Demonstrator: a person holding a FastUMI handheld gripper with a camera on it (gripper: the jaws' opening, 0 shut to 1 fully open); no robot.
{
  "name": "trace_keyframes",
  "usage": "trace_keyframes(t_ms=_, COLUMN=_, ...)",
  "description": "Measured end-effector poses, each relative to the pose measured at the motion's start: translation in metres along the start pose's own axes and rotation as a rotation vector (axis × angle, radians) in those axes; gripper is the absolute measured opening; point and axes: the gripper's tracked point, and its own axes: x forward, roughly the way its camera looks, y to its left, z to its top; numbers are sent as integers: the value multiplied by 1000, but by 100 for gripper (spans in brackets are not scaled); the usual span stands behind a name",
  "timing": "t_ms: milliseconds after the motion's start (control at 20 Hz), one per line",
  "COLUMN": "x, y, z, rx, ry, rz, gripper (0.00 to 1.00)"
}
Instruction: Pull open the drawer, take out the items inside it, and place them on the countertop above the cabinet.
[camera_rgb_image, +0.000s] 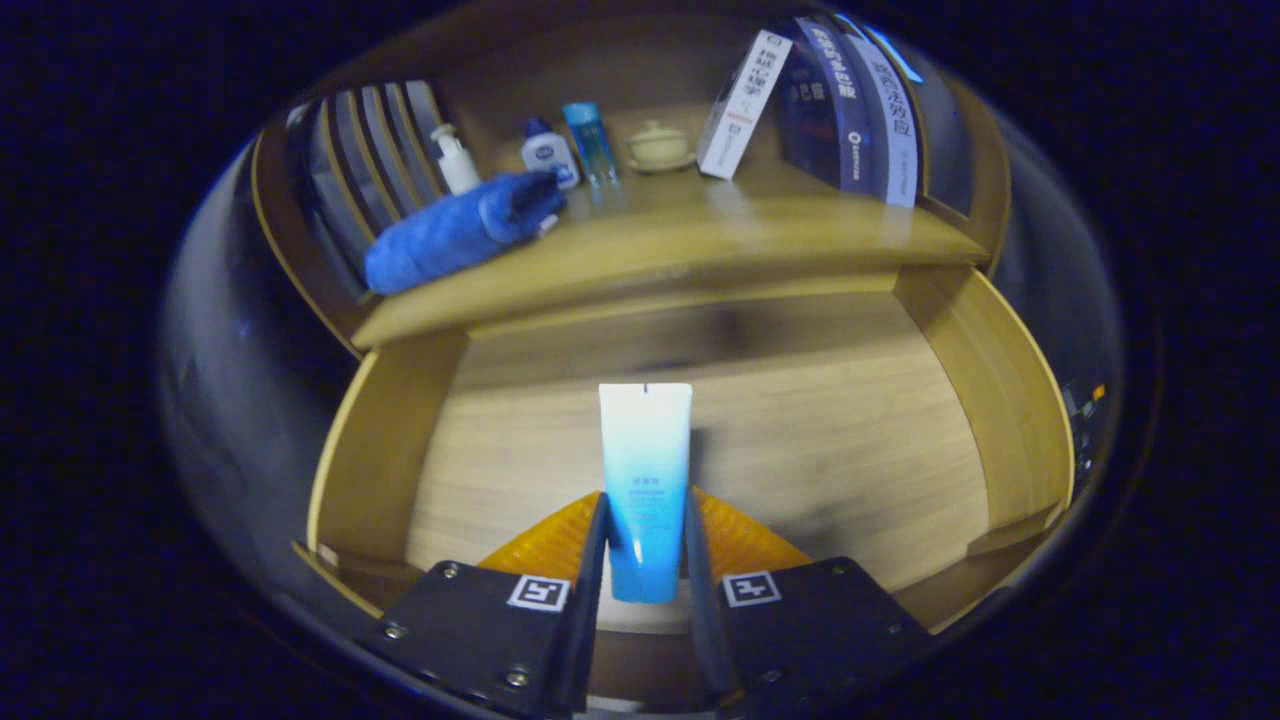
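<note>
I see the wooden cabinet's countertop (700, 250) above the open drawer (860, 420), whose bare bottom lies beyond my fingers. On the countertop rest upright books (860, 110), a rolled blue towel (450, 235), a white box (742, 105), a pump bottle (455, 160), two small bottles (570, 148) and a lidded cup (658, 145). My gripper (645, 540) is closed narrowly on a white-to-blue tube (644, 480), both fingers pressing its sides, over the drawer.

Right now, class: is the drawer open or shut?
Open. The drawer is pulled out below the countertop, its wooden floor exposed, while the gripper is shut on the tube above it.
</note>
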Motion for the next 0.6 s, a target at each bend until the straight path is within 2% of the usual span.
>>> trace_keyframes(t_ms=200, x=-36, y=14, z=54, rx=-41, ry=-256, rz=67, gripper=41)
trace_keyframes(t_ms=450, x=-88, y=26, z=122, rx=-145, ry=-560, rz=75, gripper=41)
trace_keyframes(t_ms=600, x=-117, y=35, z=161, rx=-160, ry=-706, rz=74, gripper=41)
